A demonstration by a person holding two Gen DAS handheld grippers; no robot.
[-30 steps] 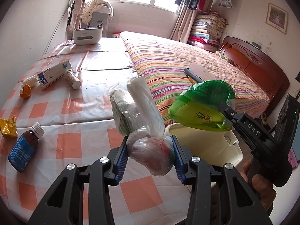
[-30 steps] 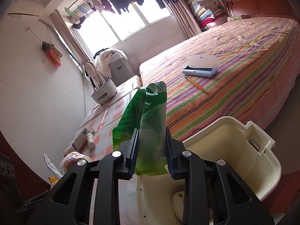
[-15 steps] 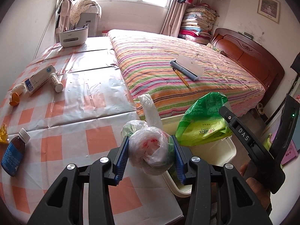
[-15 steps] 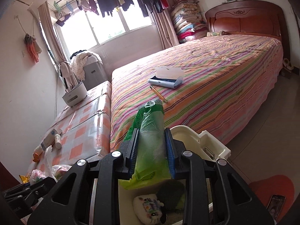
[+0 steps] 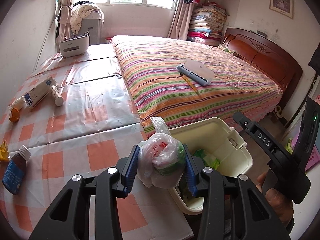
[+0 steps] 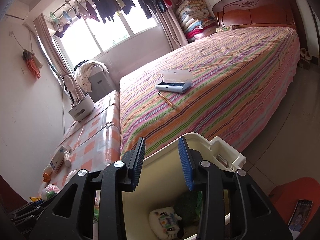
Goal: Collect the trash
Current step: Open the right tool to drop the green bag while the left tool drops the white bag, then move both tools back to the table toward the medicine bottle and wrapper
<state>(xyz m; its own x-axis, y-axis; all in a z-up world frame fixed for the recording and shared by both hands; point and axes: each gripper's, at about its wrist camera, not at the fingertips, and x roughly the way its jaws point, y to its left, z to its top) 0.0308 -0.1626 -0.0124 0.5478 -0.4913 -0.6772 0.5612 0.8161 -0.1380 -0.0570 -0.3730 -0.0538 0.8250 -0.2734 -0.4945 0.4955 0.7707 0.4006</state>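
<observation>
Currently, by label:

Left gripper: the left gripper (image 5: 161, 165) is seen closed on a crumpled clear plastic bag of rubbish with red and green showing through (image 5: 160, 165); the blue ribbed pads (image 5: 132, 165) are pressed against both its sides.

Right gripper: the right gripper (image 6: 162, 160) is held with its jaws parted wide and nothing between them, directly above the open bin.

Bin: a cream rectangular plastic bin with its lid hinged back (image 5: 238, 160) is placed just beside the table edge, at the foot of the striped bed (image 5: 200, 92).

Location of bag: the bag is carried at the table's edge, overlapping the near rim of the bin; whether it is fully over the opening cannot be told.

Done: green wrapping (image 5: 208, 158) and a small white plush toy (image 6: 165, 222) are already seen inside the bin.

Left: the bag is not yet dropped. A brown medicine bottle with a white cap (image 5: 15, 172), a yellow crumpled wrapper (image 5: 3, 152), an orange scrap (image 5: 14, 115), a white-and-blue carton (image 5: 38, 95) and a white tube (image 5: 56, 96) are lying on the orange-checked tablecloth (image 5: 80, 120); which of these count as trash cannot be judged.

Long axis: the bag's length is judged to run roughly upright, its twisted tail (image 5: 159, 124) pointing up and away from the camera, towards the bed.
</observation>
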